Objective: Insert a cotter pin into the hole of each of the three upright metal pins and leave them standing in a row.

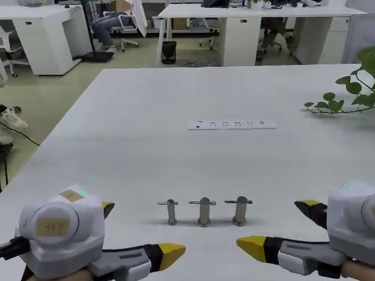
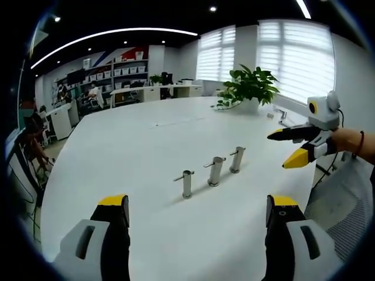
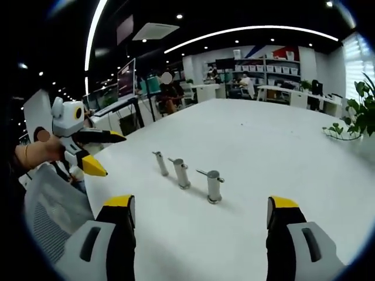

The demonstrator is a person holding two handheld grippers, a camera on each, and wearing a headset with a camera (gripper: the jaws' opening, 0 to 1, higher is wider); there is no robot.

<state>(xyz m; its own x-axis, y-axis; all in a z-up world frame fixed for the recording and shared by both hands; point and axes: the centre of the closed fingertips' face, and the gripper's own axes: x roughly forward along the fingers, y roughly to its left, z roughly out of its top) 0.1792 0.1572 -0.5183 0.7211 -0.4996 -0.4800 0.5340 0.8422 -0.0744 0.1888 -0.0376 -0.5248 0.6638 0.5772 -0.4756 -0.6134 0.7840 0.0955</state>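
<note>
Three upright metal pins (image 1: 171,212) (image 1: 204,212) (image 1: 239,211) stand in a row on the white table (image 1: 176,117), each with a thin cotter pin through its top. From the left gripper view the row (image 2: 215,171) lies ahead, and from the right gripper view it (image 3: 181,173) lies ahead as well. My left gripper (image 1: 140,231) (image 2: 197,205) is open, low and left of the row, holding nothing. On the other side, my right gripper (image 1: 280,225) (image 3: 200,204) is open too, with nothing between its jaws. Each shows in the other's view: right gripper (image 2: 299,146), left gripper (image 3: 96,152).
A white strip (image 1: 231,124) lies flat on the table beyond the pins. A leafy plant (image 1: 351,93) reaches in at the right edge. Other desks (image 1: 234,23) and chairs stand across the room. The table's front edge is close to me.
</note>
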